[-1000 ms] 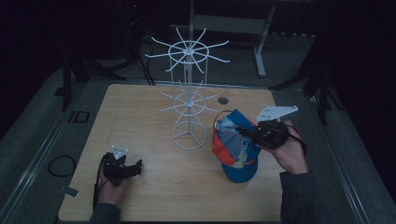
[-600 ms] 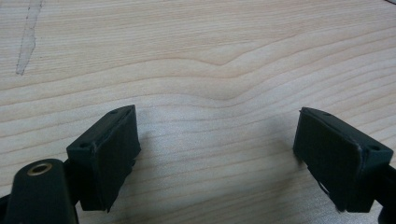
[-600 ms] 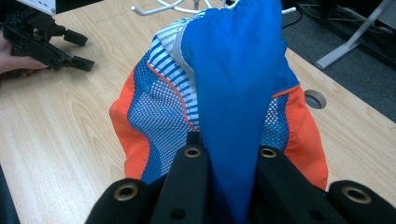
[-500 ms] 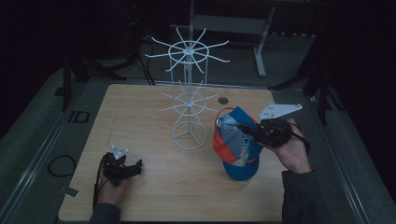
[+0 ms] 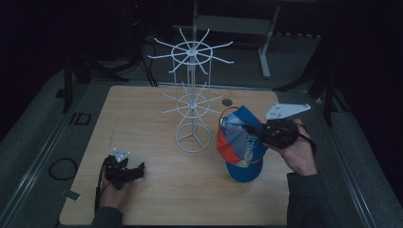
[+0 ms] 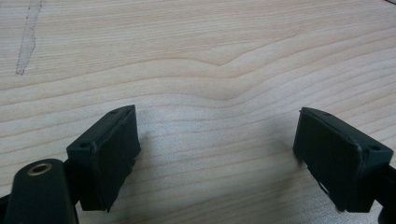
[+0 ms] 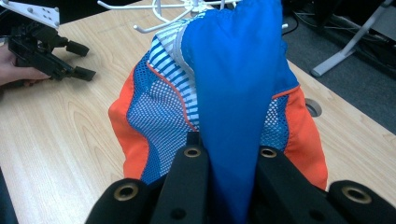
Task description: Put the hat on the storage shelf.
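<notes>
Blue cap fabric [image 7: 233, 107] sits clamped in my right gripper [image 5: 254, 130], lifted slightly nearer the white wire rack [image 5: 191, 102] than before, ready for hanging, while my left gripper [image 5: 124, 170] rests wide open on the table [image 5: 157, 199].

cap [image 7: 233, 93]: blue fold hides the right gripper [image 7: 229, 186] pads — top cut off
left gripper [image 6: 215, 154]: body out of frame

A white wire display rack [image 5: 192, 102] stands upright on the wooden table [image 5: 142, 118], its round base near the table's middle and two tiers of spokes fanning out. A small round grommet hole [image 5: 227, 102] sits in the tabletop just beside it, toward the far edge.
</notes>
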Motion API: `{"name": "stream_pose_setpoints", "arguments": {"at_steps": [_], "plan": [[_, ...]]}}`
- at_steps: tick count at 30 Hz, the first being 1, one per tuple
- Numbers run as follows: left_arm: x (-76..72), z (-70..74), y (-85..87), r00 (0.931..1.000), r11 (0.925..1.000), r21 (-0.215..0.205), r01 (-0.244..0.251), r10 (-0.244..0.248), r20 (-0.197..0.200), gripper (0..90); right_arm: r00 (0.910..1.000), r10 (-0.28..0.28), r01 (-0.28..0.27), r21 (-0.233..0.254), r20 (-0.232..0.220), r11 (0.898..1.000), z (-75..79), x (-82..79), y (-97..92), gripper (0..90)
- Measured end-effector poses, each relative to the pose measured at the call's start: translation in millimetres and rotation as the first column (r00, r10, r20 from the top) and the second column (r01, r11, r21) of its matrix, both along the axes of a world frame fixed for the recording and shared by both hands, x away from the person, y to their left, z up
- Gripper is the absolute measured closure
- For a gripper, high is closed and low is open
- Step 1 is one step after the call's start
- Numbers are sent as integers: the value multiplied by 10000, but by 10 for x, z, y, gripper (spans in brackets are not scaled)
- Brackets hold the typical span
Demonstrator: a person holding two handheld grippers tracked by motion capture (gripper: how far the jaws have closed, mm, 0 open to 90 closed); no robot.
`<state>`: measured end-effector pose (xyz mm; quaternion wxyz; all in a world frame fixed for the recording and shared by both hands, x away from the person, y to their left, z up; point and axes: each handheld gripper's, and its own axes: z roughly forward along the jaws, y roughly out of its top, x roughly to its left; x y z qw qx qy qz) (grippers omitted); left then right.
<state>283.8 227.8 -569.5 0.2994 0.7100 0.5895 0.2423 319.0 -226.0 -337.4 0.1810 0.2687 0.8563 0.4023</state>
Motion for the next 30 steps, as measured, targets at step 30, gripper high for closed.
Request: {"name": "stream_pose_setpoints", "arguments": {"at_steps": [30], "plan": [[0,0,0,10000,10000,-3,-2,2,1,147,9988,-26,1,502,489,9987,239,33,-42,885]]}}
